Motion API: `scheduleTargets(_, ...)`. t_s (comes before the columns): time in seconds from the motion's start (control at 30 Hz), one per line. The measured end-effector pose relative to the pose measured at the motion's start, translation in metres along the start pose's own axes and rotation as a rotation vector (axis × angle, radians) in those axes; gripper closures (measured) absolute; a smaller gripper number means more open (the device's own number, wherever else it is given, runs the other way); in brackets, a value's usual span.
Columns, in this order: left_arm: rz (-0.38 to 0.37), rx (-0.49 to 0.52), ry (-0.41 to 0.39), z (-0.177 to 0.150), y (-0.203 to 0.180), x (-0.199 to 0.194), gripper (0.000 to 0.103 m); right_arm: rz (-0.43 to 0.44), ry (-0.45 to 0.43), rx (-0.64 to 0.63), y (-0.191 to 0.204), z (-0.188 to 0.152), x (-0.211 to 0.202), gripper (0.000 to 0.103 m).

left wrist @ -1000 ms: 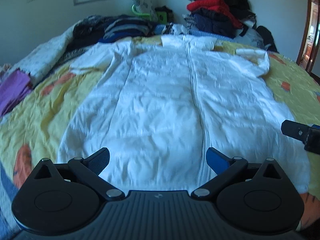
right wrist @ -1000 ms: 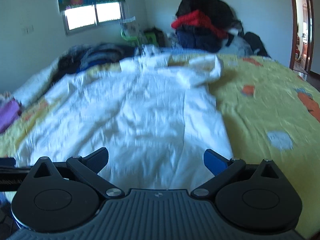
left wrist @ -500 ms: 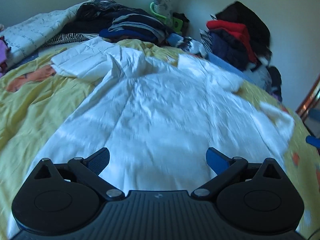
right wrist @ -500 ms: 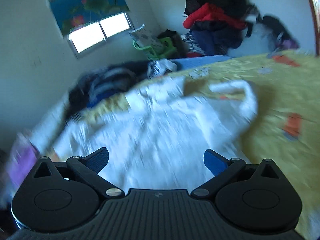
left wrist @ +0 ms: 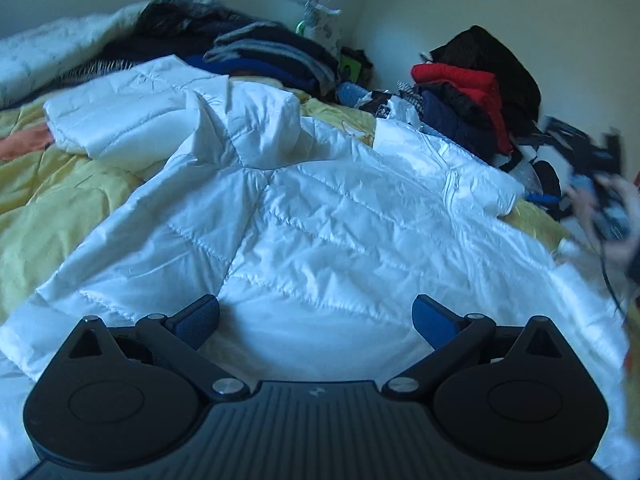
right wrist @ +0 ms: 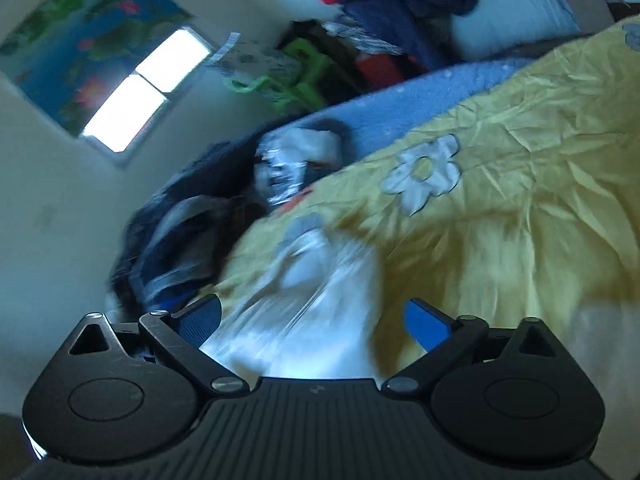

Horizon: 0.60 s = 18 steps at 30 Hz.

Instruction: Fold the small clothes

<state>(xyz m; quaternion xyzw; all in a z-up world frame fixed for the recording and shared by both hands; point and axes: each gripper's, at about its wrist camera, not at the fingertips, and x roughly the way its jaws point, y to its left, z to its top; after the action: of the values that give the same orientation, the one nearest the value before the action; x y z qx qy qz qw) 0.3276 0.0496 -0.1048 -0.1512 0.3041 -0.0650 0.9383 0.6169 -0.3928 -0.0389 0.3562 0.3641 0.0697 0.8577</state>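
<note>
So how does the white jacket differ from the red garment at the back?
The white jacket lies spread out flat on the yellow bedcover; the red garment sits bunched in a pile of dark clothes. The jacket is quilted and shiny; the red one looks dull and soft. The jacket covers far more area. Both are clothes.

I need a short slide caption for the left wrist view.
Open left gripper above a white padded jacket spread on a yellow bedcover.
</note>
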Motion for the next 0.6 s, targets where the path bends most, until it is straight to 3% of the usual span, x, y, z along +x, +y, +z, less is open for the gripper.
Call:
scheduleTargets(0.07, 0.003, 0.007, -0.017, -0.003, -0.002, -0.001, 0.000, 0.012, 0.058, 0.047, -0.014, 0.012, 0.031, 0.014)
scheduleTargets(0.13, -0.014, -0.017, -0.025, -0.003, 0.002, -0.001, 0.000, 0.010, 0.095, 0.072, -0.024, 0.020, 0.060, 0.031)
scheduleTargets(0.23, -0.052, -0.066, -0.044, -0.003, 0.011, -0.002, 0.000, 0.018, 0.139, 0.067, -0.028, 0.022, 0.090, 0.039)
scheduleTargets(0.33, -0.061, -0.084, -0.054, -0.002, 0.014, -0.002, 0.000, 0.070, 0.168, 0.084, -0.032, 0.020, 0.109, 0.055)
scheduleTargets(0.4, -0.068, -0.096, -0.059, -0.004, 0.015, -0.002, 0.000, 0.088, 0.175, 0.082, -0.031, 0.019, 0.116, 0.078)
scheduleTargets(0.43, -0.073, -0.104, -0.062, -0.004, 0.016, -0.002, 0.000, 0.100, 0.173, 0.071, -0.030, 0.019, 0.119, 0.084)
scheduleTargets(0.6, -0.093, -0.132, -0.071, -0.004, 0.021, -0.003, 0.000, 0.151, 0.114, -0.021, -0.003, 0.018, 0.109, 0.089)
